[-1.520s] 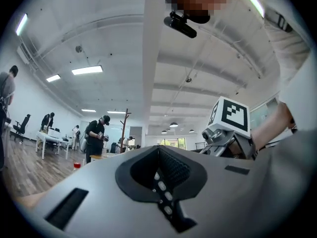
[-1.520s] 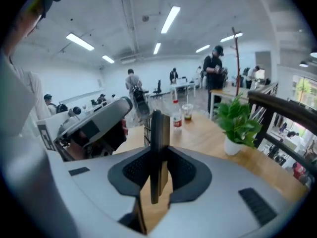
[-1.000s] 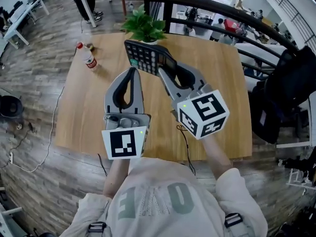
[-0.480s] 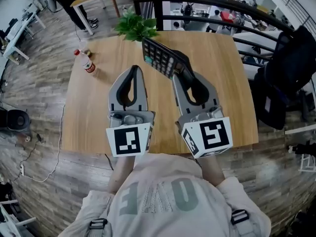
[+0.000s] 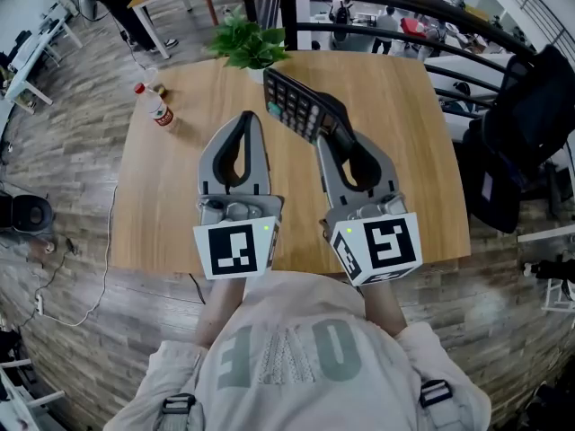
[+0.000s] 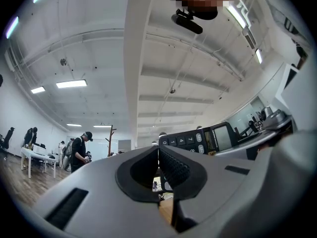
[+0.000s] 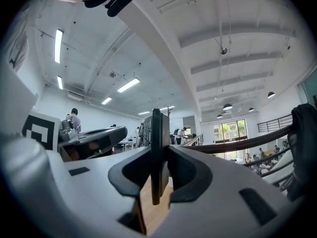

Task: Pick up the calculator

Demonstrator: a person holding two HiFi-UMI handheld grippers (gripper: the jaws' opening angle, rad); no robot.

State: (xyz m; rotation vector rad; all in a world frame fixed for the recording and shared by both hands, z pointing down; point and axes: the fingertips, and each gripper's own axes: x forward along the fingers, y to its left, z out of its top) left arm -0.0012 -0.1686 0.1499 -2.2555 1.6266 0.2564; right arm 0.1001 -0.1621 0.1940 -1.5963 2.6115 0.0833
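Note:
The black calculator hangs in the air above the wooden table, keys up and tilted, with my right gripper shut on its near end. In the right gripper view the calculator stands edge-on, pinched between the two pads. My left gripper is held beside it on the left, shut, with nothing between its jaws. From the left gripper view the pads meet, and the calculator's keys and display show just past them to the right.
A potted green plant stands at the table's far edge and a water bottle with a red cap near its far left corner. A dark railing runs behind the table. A black chair stands to the right.
My right gripper has swung to the right with the calculator in it, mostly in the first half second. The left gripper has shifted slightly. Both keep their jaws as they were.

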